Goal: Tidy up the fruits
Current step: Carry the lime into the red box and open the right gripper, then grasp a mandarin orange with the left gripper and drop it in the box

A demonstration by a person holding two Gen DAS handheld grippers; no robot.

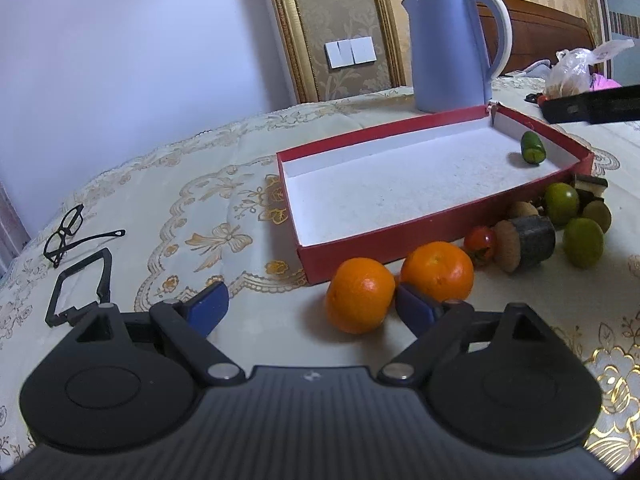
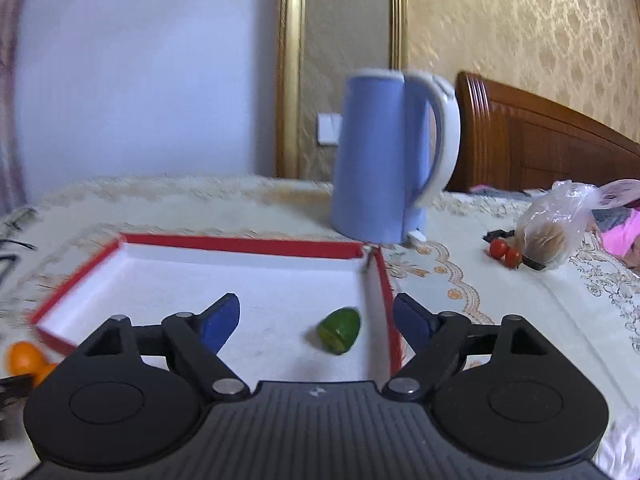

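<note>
A red box (image 1: 400, 225) with a white floor lies on the embroidered tablecloth. A green cut fruit piece (image 1: 533, 148) rests in its far right corner. In front of the box lie two oranges (image 1: 360, 296) (image 1: 438, 270), a cherry tomato (image 1: 480, 242), two green limes (image 1: 561, 199) (image 1: 583, 242) and a cork-and-black roll (image 1: 528, 246). My left gripper (image 1: 312, 309) is open. The nearer orange sits between its fingers, close to the right one, unpressed. My right gripper (image 2: 316, 320) hangs open over the box's (image 2: 240, 245) right end, with the green piece (image 2: 339, 330) lying free below.
A blue kettle (image 1: 452, 48) (image 2: 384, 160) stands behind the box. Black glasses (image 1: 66, 232) and a black frame (image 1: 80, 284) lie at the left. At the right are a plastic bag (image 2: 552, 228) and two cherry tomatoes (image 2: 505, 252).
</note>
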